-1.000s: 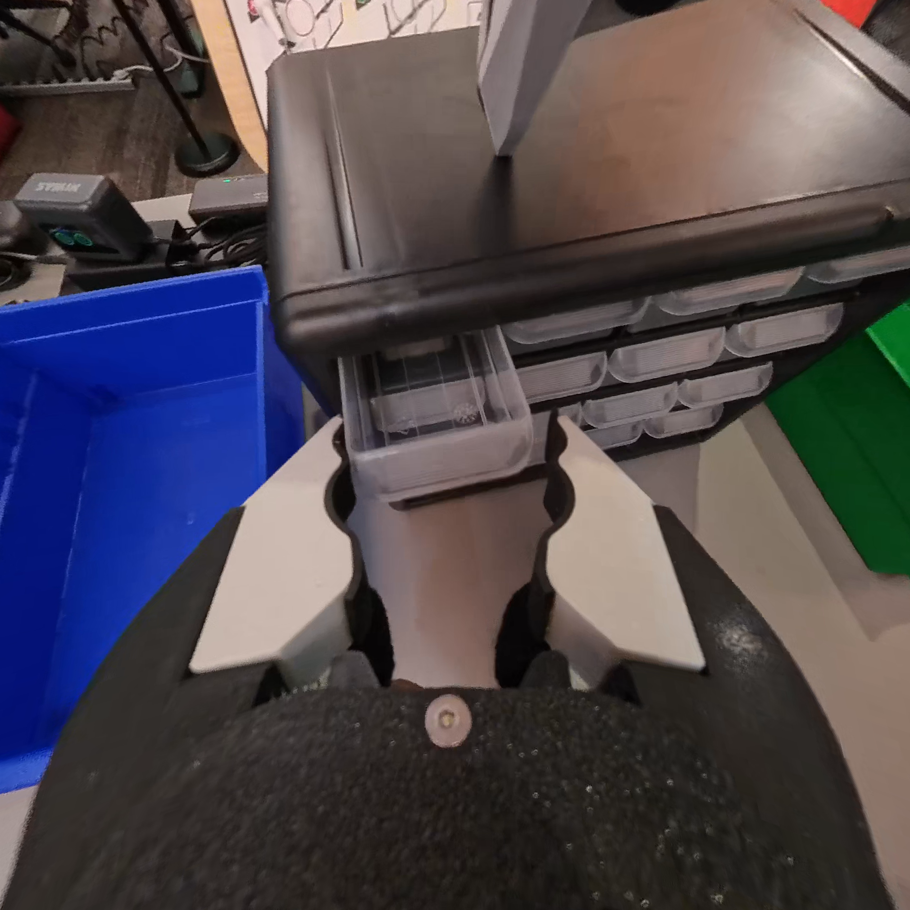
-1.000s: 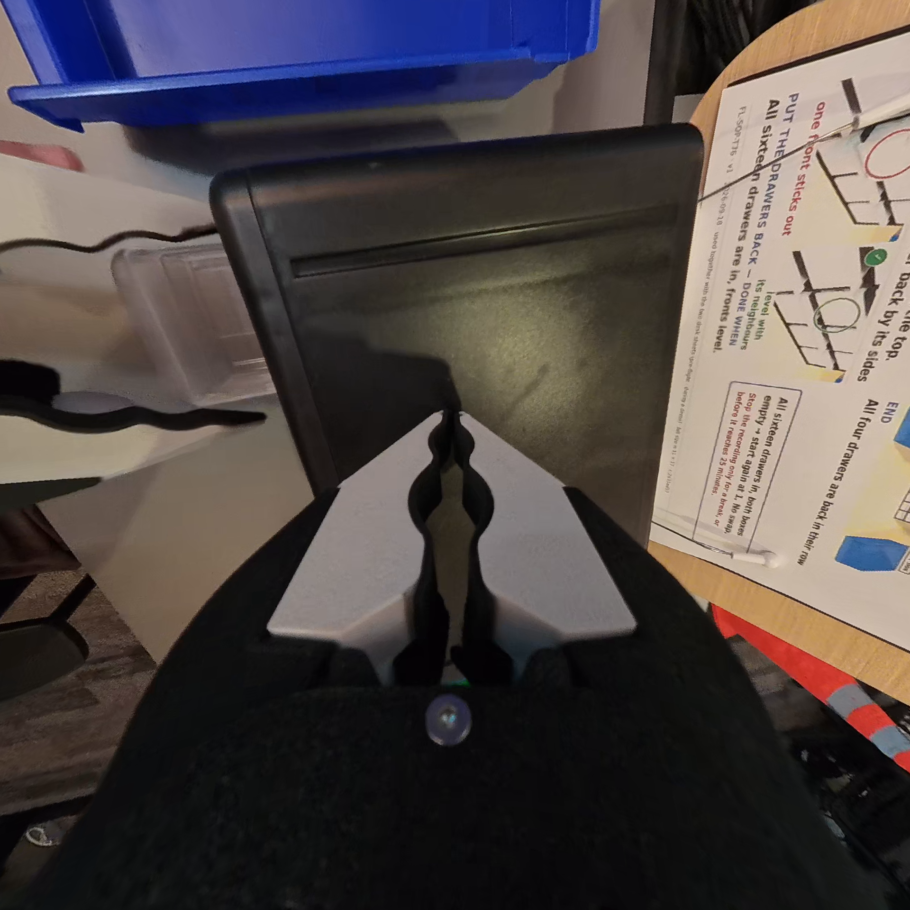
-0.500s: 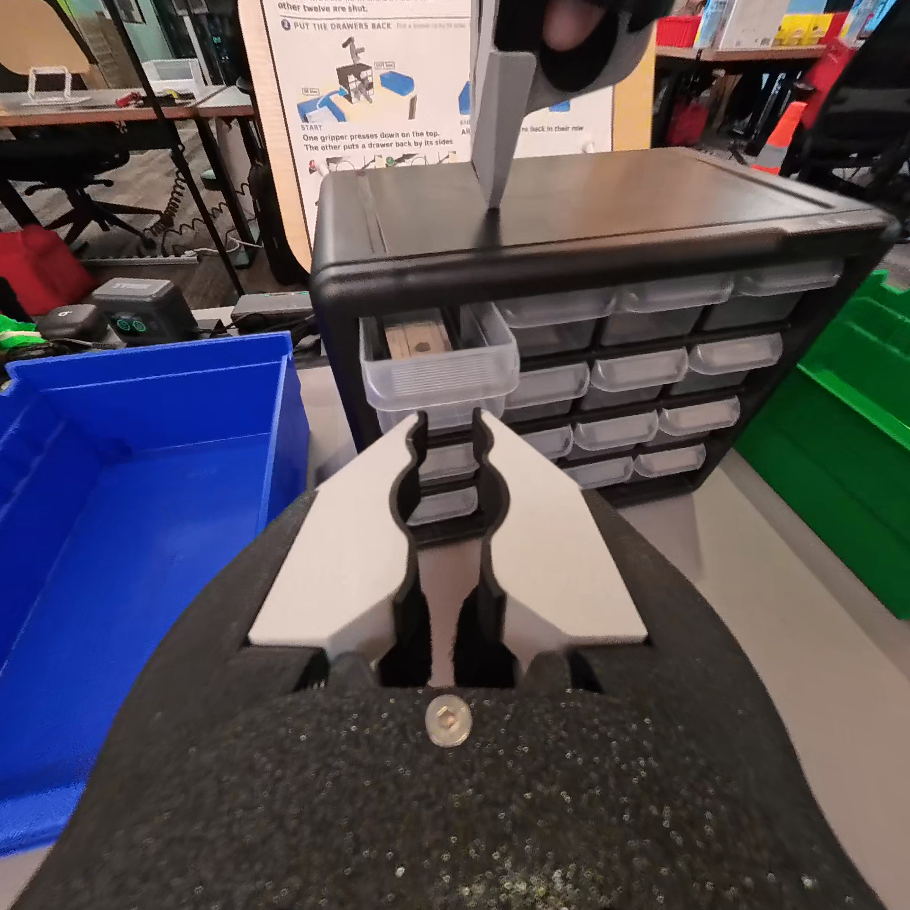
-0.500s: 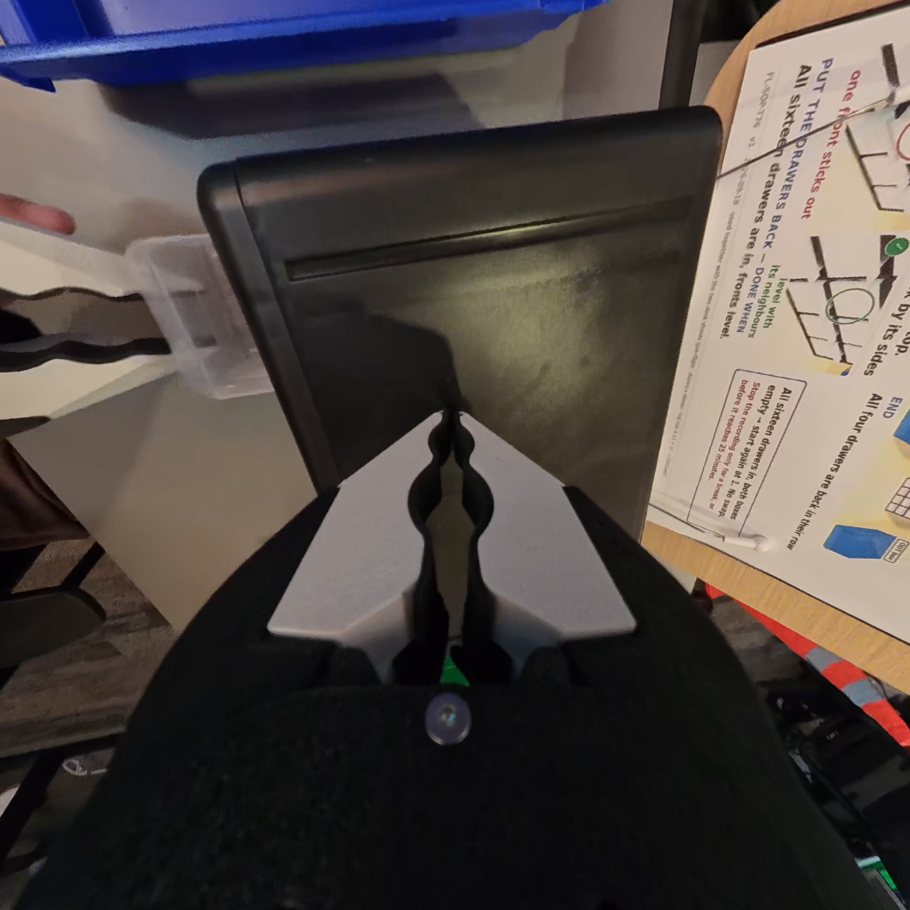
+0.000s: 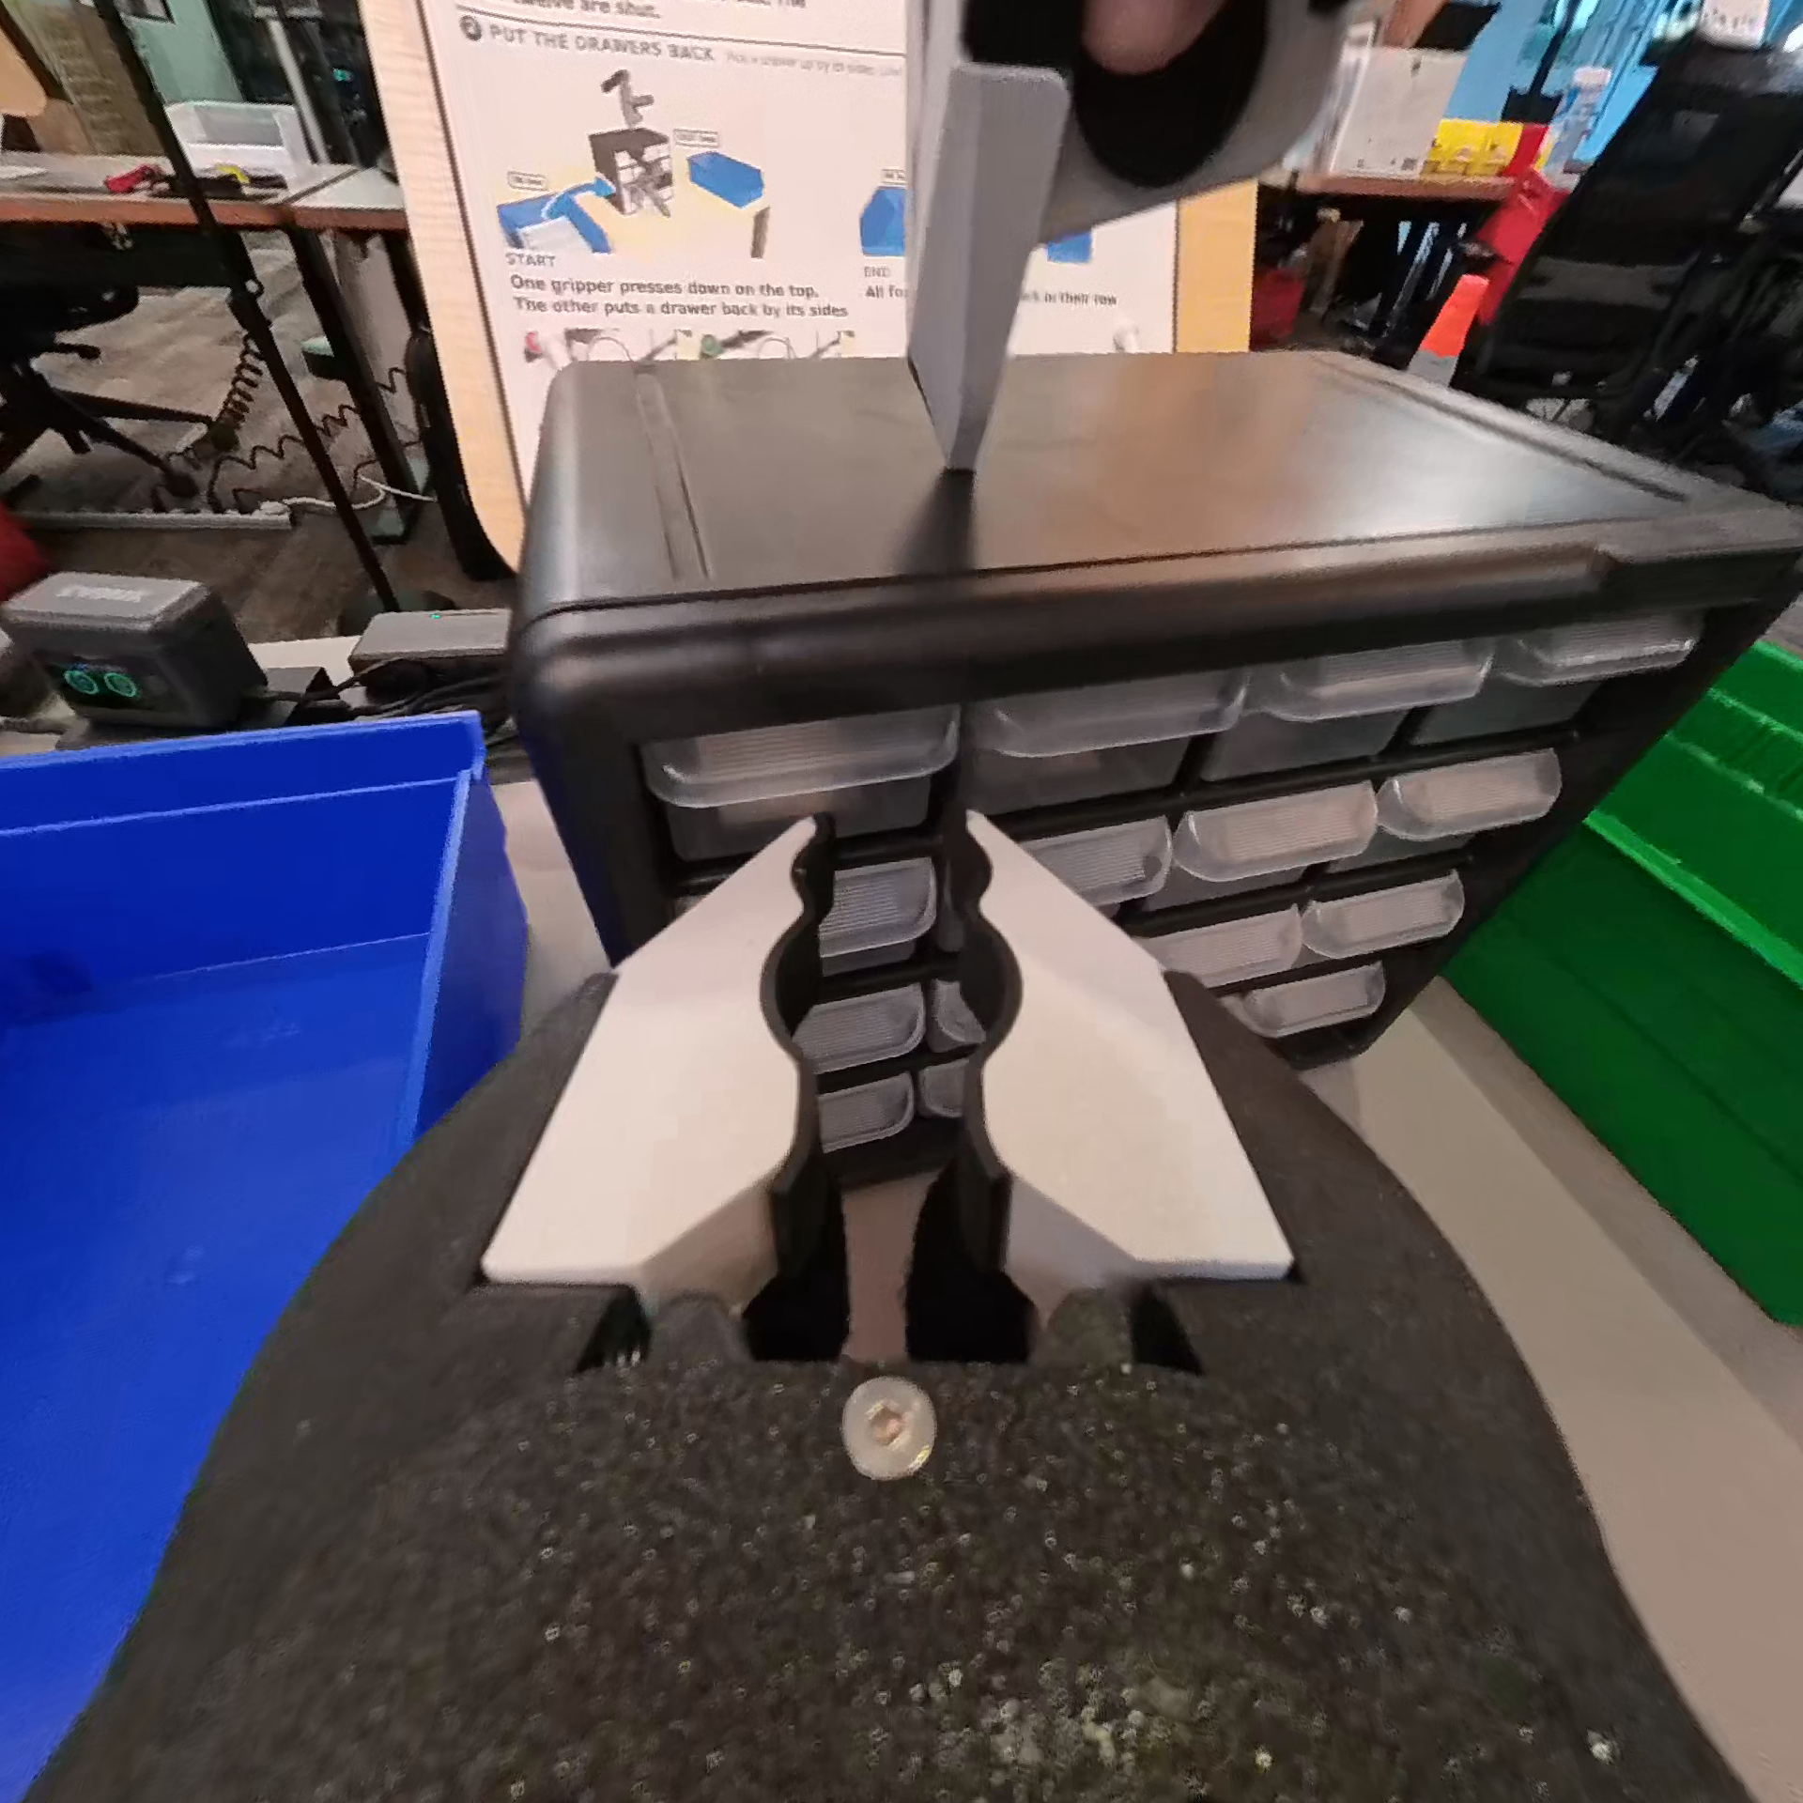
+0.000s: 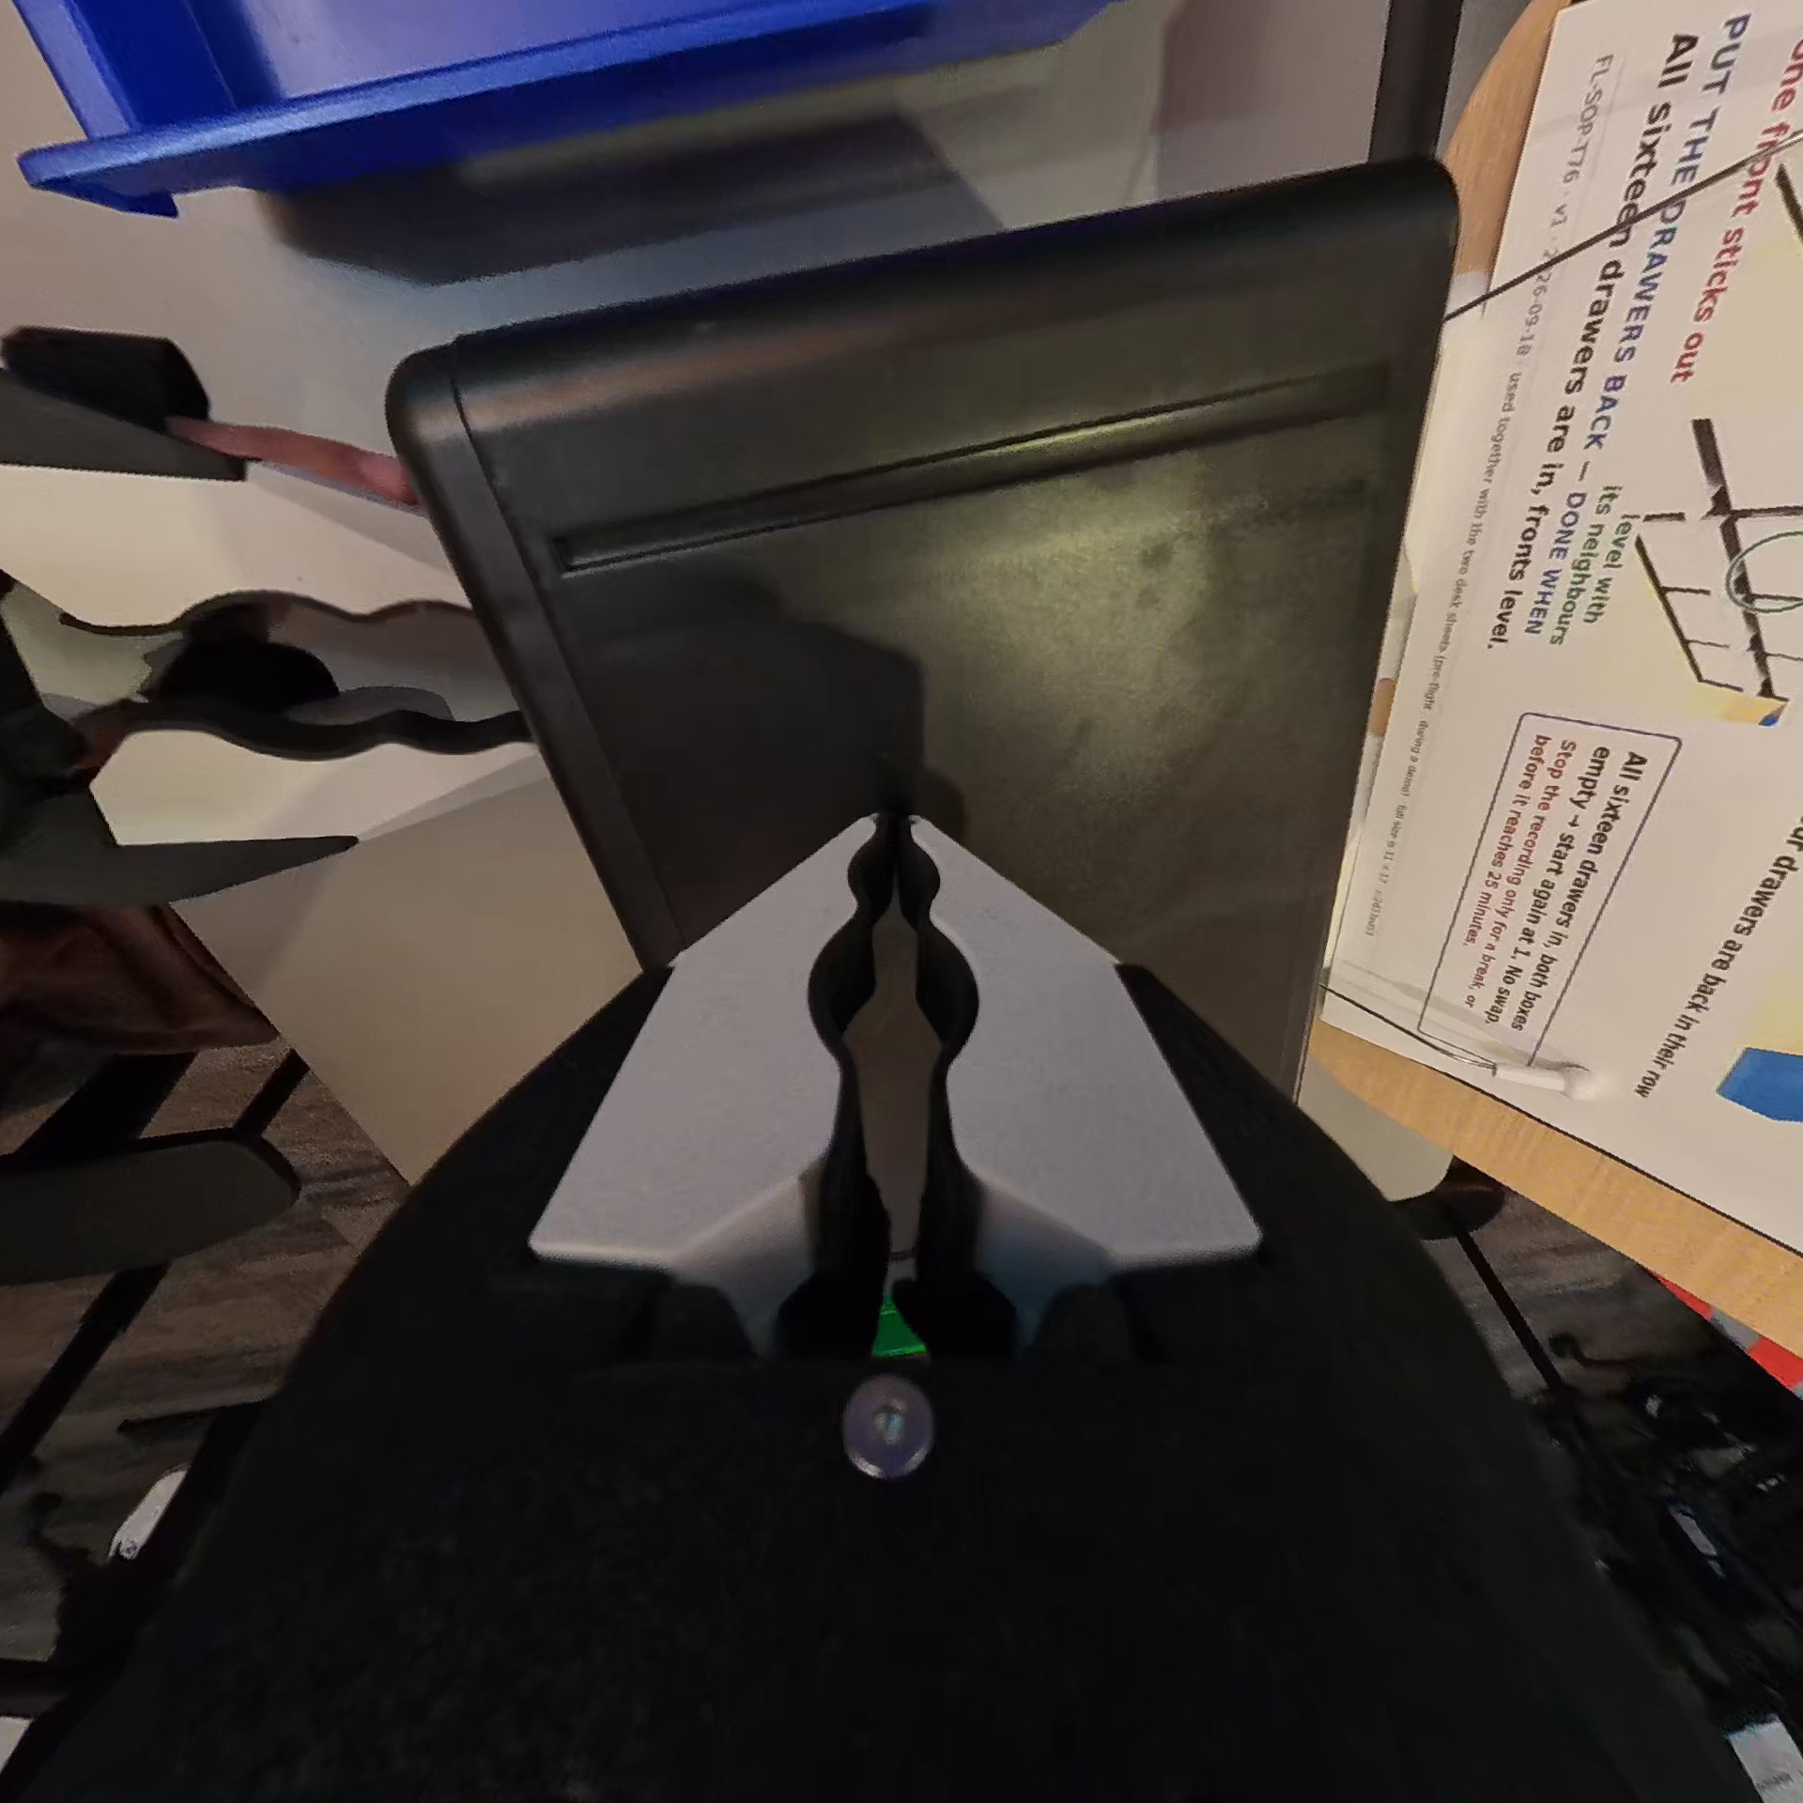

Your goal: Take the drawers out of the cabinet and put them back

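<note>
- spread beneath everything, a pale worktop, carrying the whole set-up within easy reach of both hands.
- at centre, the black cabinet, front turned toward the left wrist camera, likely so that rows can be reached head-on.
- to one side, a blue bin, nothing visible inside; to the other, a green bin, only partly in frame; judged to be parking places for removed drawers.
- propped behind the cabinet, a printed instruction sheet with diagrams and several lines of text in black, red, green and blue; legible, not reproduced here.
- planted on the cabinet top, near its middle, the right gripper: jaws closed tip to tip, clasping nothing, pressing down, apparently to keep the cabinet from sliding.
- poised just in front of the left-hand column, the left gripper: jaws parted by a narrow gap, empty, touching no drawer as far as can be told.
- inside the cabinet, clear plastic drawers, every visible front level with its neighbours; a few hidden behind the left gripper; judged fully returned, or not yet started.
- at the rear edge, a small grey power unit with a brand mark on its top, beside dark cables.
</note>
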A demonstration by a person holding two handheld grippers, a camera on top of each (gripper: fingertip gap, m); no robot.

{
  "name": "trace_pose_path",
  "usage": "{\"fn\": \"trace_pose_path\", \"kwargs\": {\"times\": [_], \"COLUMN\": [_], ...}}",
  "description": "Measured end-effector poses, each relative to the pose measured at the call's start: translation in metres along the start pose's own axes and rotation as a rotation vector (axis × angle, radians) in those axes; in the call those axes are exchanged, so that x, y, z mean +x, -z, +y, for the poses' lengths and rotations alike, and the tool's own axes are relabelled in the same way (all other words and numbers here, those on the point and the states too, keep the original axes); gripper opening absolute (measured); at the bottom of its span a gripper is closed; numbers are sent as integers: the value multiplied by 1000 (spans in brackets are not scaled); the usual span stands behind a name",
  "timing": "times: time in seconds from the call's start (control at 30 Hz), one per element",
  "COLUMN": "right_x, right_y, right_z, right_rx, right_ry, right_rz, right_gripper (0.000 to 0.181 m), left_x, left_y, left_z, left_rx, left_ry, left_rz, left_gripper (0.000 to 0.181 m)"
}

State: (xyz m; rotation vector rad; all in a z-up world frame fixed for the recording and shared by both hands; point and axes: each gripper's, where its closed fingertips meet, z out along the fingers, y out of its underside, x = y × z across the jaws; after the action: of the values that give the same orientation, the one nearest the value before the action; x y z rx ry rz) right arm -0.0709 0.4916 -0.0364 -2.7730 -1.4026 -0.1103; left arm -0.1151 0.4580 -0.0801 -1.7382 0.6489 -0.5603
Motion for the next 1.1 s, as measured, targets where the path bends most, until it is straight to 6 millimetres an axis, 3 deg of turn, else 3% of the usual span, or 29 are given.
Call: {"fn": "trace_pose_path", "kwargs": {"times": [0.13,0.27,0.4,0.47,0.5,0.57,0.67,0.77,0.83,1.0,1.03,1.1], "right_x": [0,0,8,6,-6,-39,-90,-135,-158,-193,-196,-191], "right_y": [0,0,6,34,54,84,86,52,18,-75,-87,-84], "right_z": [0,0,6,-13,-23,-17,31,87,123,216,231,247], "right_rx": [27,66,52,286,466,738,968,1176,1273,1241,1218,1157], "right_ry": [-12,-14,93,64,19,-88,-240,-474,-668,-1040,-1081,-1092], "right_rz": [-2,28,187,315,329,308,314,328,348,586,631,643], "right_gripper": [0,0,0,0,0,0,17,18,29,36,36,40], "left_x": [5,-2,-28,-49,-59,-77,-100,-112,-109,-108,-112,-120], "left_y": [21,68,120,141,151,166,183,192,195,188,185,182], "left_z": [9,21,31,38,42,53,70,83,87,101,103,101], "left_rx": [-54,-67,-31,-16,-5,2,-6,-33,-43,-89,-102,-106], "left_ry": [-68,-140,-122,-134,-141,-161,-204,-189,-135,-119,-148,-190], "left_rz": [68,150,175,143,128,98,43,25,57,70,51,-2], "left_gripper": [29,32,39,44,46,50,45,45,45,47,47,43]}}
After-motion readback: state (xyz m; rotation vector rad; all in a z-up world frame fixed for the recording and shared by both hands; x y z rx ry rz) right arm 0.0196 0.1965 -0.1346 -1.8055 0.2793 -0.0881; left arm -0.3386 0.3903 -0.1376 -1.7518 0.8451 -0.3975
